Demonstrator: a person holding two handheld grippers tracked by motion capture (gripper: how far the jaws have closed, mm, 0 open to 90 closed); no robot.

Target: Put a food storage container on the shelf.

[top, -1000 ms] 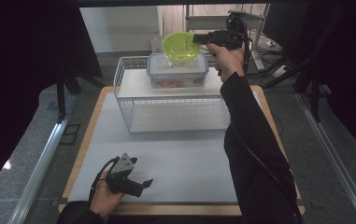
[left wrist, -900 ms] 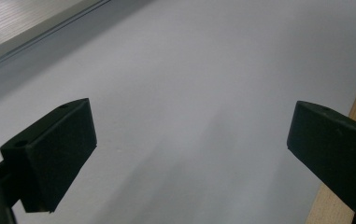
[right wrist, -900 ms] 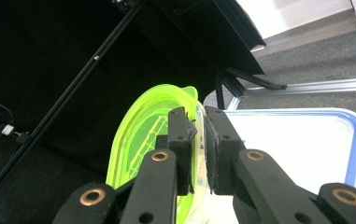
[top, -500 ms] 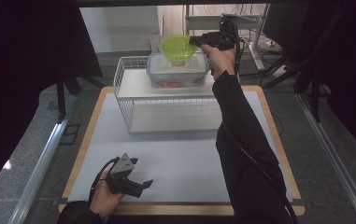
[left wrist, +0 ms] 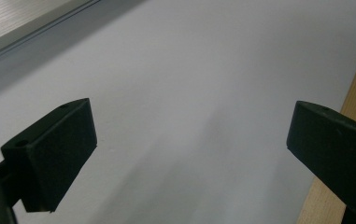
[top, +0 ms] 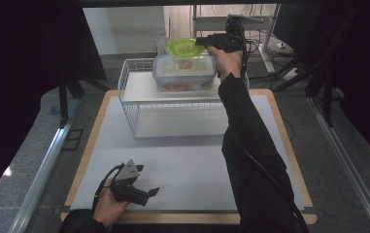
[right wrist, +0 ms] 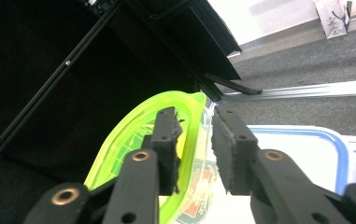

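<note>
One green bowl (top: 186, 47) sits on top of one lidded clear container (top: 185, 73), which stands on the upper shelf of one white wire rack (top: 139, 99) at the far side of the tabletop (top: 182, 160). Two hand-held grippers are in play. The right hand-held gripper (top: 203, 41) is at the bowl's rim: in the right gripper view one jaw is inside the bowl (right wrist: 143, 140), the other outside, with a slight gap showing, its jaws having just been opening. Compared with a second ago, bowl and gripper have come down onto the container. The left hand-held gripper (top: 148, 192) rests near the tabletop's near edge, jaws wide and empty, well apart from the bowl and unmoved.
</note>
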